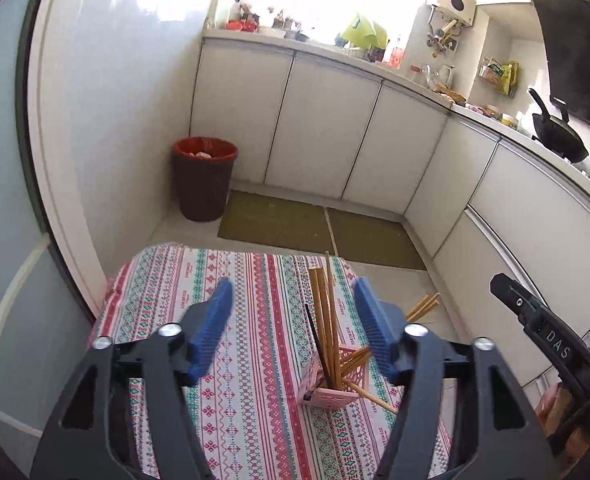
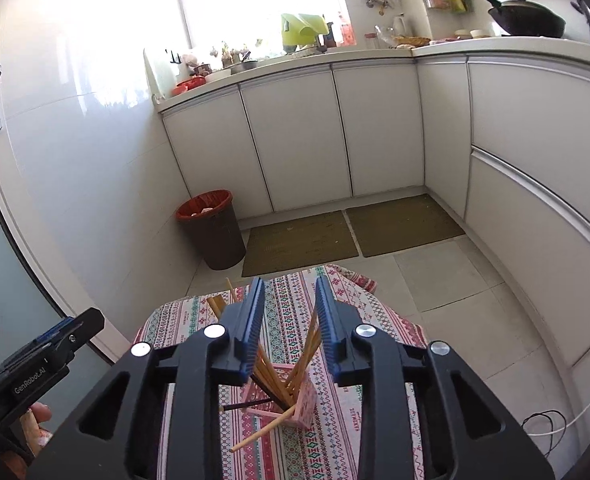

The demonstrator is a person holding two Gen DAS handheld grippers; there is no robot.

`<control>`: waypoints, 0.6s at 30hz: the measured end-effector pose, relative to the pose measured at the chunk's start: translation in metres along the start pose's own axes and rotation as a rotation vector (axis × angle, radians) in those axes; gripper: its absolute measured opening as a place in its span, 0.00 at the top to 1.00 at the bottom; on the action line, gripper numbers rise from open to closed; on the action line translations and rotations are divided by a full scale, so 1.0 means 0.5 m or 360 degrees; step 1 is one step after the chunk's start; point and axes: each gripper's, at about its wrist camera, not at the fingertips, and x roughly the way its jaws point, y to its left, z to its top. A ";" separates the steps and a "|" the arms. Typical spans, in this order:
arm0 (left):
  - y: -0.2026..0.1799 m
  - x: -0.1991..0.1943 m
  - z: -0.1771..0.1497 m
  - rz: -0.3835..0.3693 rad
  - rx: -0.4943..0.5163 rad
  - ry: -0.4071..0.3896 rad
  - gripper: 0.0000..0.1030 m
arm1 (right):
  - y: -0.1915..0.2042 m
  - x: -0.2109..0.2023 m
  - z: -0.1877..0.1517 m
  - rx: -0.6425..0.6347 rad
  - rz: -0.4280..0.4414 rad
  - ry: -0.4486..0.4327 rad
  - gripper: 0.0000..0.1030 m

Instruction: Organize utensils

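Striped cloth (image 1: 255, 400) fills bottom of both views. L gripper (image 1: 291, 320) wide open, empty; R gripper (image 2: 289, 320) open too, nothing held. Holder (image 1: 329, 384) lower centre w/ chopsticks (image 1: 327, 312) splayed, one poking out low. Risk: I nudge it, holder tips, sticks roll off near table edge.

The room is a kitchen with an L-shaped run of white base cabinets (image 2: 295, 136) under a white countertop (image 2: 495, 46), lit by a bright window (image 2: 255, 0) above the counter. The floor (image 2: 455, 300) is pale tile, with two olive mats (image 2: 299, 242) laid side by side against the cabinet base. A dark bin (image 2: 215, 228) with a red liner stands in the corner beside a glossy white wall (image 2: 95, 140).
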 end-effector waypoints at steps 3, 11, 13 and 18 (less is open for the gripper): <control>-0.036 -0.045 -0.003 0.0065 0.0079 -0.0083 0.13 | -0.012 -0.033 -0.009 -0.0008 -0.0027 -0.0005 0.61; -0.096 -0.126 -0.067 0.0168 0.0110 -0.0130 0.07 | -0.053 -0.147 -0.048 -0.0021 -0.0129 0.0038 0.26; -0.110 -0.165 -0.089 0.0217 0.0107 -0.0206 0.07 | -0.067 -0.183 -0.068 -0.0016 -0.0171 0.0053 0.19; -0.136 -0.231 -0.130 0.0216 0.0155 -0.0062 0.07 | -0.092 -0.271 -0.119 -0.0001 -0.0310 0.0024 0.07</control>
